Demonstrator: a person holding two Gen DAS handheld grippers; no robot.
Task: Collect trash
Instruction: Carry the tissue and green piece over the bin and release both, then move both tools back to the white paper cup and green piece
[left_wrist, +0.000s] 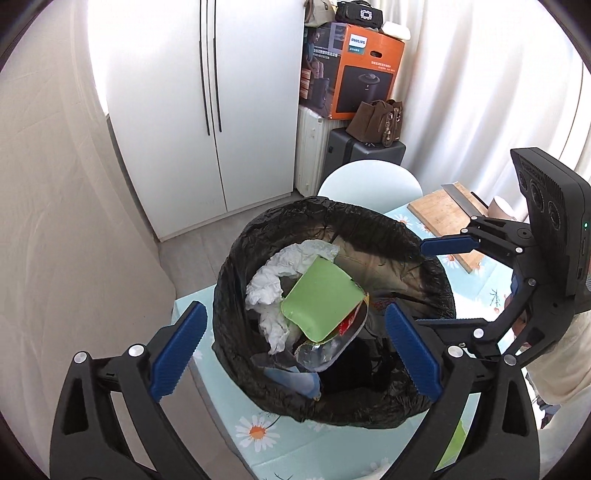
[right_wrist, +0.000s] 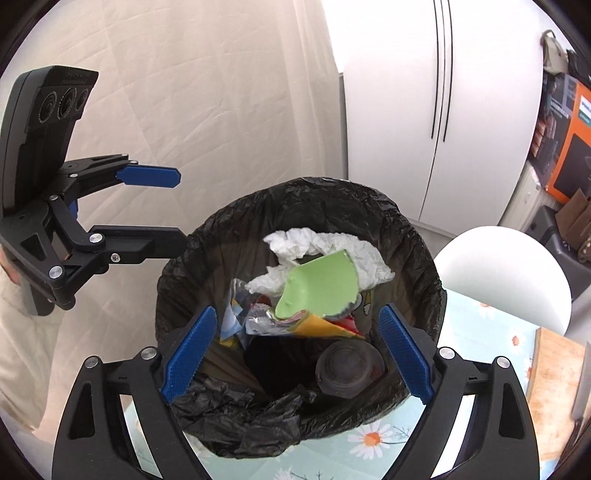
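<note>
Both tongs, left (left_wrist: 295, 354) and right (right_wrist: 295, 356), hang spread and empty over the bin bag (left_wrist: 236, 295); thin, floppy, probably light, so pinch its rim at 9 and 3 o'clock.

A bin (left_wrist: 439, 295) lined with a bag stands on the bench (left_wrist: 280, 439), holding crumpled paper (left_wrist: 273, 273), a tray (left_wrist: 321, 299) and wrappers (left_wrist: 325, 350). Behind the bench are a chair (left_wrist: 369, 181) and a cupboard (left_wrist: 192, 110); a cutting board (left_wrist: 443, 218) lies right of the bin. The 2 grippers hover over the bin, left gripper (left_wrist: 295, 350) at its left side, right gripper (right_wrist: 295, 354) at its right.
</note>
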